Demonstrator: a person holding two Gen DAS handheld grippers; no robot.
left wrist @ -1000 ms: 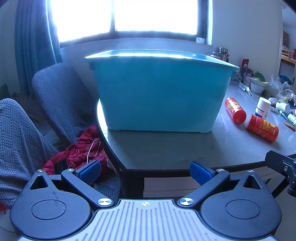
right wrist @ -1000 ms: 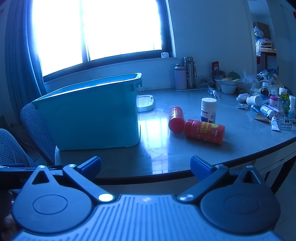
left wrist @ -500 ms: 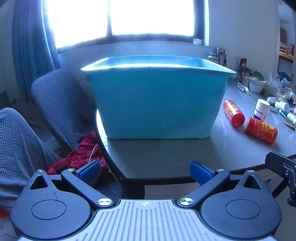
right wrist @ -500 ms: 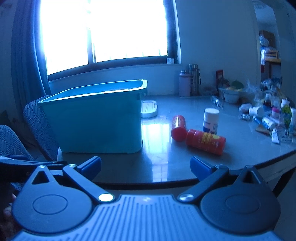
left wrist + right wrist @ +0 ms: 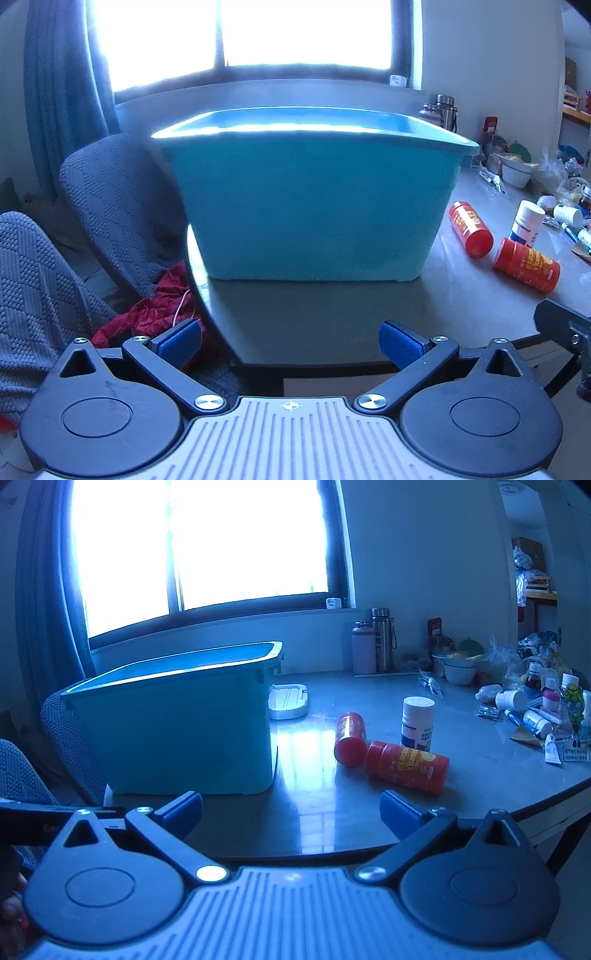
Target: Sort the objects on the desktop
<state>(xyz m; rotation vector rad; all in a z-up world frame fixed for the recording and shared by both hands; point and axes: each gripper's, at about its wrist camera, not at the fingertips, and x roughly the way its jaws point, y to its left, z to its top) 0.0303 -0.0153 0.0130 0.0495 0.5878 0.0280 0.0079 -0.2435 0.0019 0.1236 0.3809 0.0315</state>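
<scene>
A large teal bin (image 5: 314,206) stands on the grey table (image 5: 303,317), also in the right wrist view (image 5: 181,734). Two red bottles lie on their sides right of it, one nearer (image 5: 406,766) (image 5: 526,264) and one farther (image 5: 349,738) (image 5: 471,229). A white bottle (image 5: 417,722) (image 5: 526,223) stands upright behind them. My left gripper (image 5: 290,341) is open and empty, at the table's front edge facing the bin. My right gripper (image 5: 290,812) is open and empty, short of the red bottles.
A white lid (image 5: 288,701) lies behind the bin. Flasks (image 5: 382,638), a bowl (image 5: 460,670) and several small bottles and tubes (image 5: 535,709) crowd the far right. Grey padded chairs (image 5: 122,206) and a red cloth (image 5: 159,314) are left of the table.
Both grippers have risen a little, so the bin's inside rim shows more. The jaws stay open. Nothing on the table has moved.
</scene>
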